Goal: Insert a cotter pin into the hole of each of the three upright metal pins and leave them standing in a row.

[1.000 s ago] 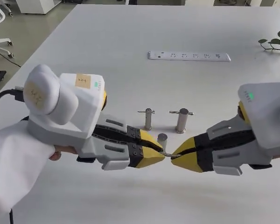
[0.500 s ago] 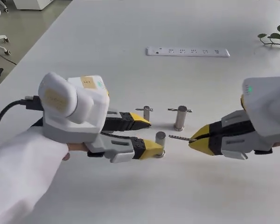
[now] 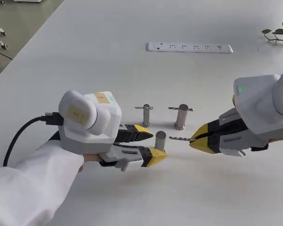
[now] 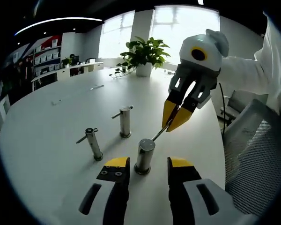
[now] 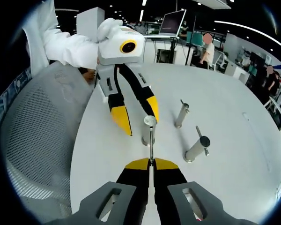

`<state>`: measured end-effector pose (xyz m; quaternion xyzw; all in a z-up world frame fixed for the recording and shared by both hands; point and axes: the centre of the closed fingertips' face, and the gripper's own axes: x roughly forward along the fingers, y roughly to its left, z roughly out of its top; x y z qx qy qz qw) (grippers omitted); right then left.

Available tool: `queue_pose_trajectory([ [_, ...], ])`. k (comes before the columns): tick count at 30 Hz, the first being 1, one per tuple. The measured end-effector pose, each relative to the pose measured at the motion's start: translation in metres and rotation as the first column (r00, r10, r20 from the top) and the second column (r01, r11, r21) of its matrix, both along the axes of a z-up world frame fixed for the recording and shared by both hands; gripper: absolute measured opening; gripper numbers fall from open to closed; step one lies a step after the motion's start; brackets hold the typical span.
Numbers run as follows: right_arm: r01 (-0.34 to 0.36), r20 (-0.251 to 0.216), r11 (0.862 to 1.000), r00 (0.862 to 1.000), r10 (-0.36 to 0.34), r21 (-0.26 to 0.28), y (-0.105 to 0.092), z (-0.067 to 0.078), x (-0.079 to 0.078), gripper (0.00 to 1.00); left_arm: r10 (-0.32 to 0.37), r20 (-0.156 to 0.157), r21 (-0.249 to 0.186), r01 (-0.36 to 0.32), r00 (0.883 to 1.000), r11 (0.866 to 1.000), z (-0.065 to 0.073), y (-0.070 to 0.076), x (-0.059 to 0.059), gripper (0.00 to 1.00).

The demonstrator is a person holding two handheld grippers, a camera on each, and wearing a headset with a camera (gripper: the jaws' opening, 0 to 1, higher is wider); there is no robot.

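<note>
Left hand-held gripper [image 3: 155, 145]: jaws spread wide, one to either side of the front metal pin [image 3: 160, 140]. The left gripper view shows a gap on both sides of it.
Right hand-held gripper [image 3: 193, 140]: yellow tips pinched together on one end of a cotter pin [image 3: 180, 138], which is held level above the surface [image 3: 108, 61].
Cotter pin: its free end points at the upper part of the front metal pin and sits just beside it. Whether it has entered the hole cannot be told.
Front metal pin: upright on the white surface, between the two hand-held grippers, with nothing through its top.
Back left pin [image 3: 146, 114]: upright, with a cotter pin crossing its head.
Back right pin [image 3: 181, 116]: upright and thicker, also with a cotter pin through its top; it stands near its neighbour, just behind the front one.
Setting: a white power strip [image 3: 189, 47] lies well beyond the pins, and a leafy plant [image 3: 278, 33] shows at the far right edge.
Operator: a white sleeve [image 3: 28, 188] and a black cable [image 3: 19, 136] trail from the left hand-held gripper.
</note>
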<state>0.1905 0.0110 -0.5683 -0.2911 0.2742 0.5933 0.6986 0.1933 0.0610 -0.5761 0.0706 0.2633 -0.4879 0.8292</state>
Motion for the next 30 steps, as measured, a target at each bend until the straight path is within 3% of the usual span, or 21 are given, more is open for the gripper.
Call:
queue_pose_trajectory([
  [8,-0.036,-0.004,0.999,0.999,0.036,-0.005,0.004,0.000,0.004,0.00,0.005,-0.005,0.003,-0.005,1.000,1.000,-0.007,-0.002,0.005,0.26],
  [13,-0.057,0.001,0.998,0.998,0.057,-0.009,0.005,0.001,0.006,0.00,-0.004,-0.012,0.023,0.004,1.000,1.000,-0.012,-0.002,0.004,0.17],
  [20,-0.091,0.001,0.996,0.996,0.091,-0.022,0.006,0.001,0.005,0.00,0.004,-0.010,0.017,-0.003,1.000,1.000,-0.011,-0.002,0.006,0.12],
  [30,-0.145,0.035,0.989,0.989,0.146,-0.029,0.016,0.004,0.006,0.00,-0.014,-0.004,0.021,0.014,1.000,1.000,-0.011,-0.003,0.005,0.12],
])
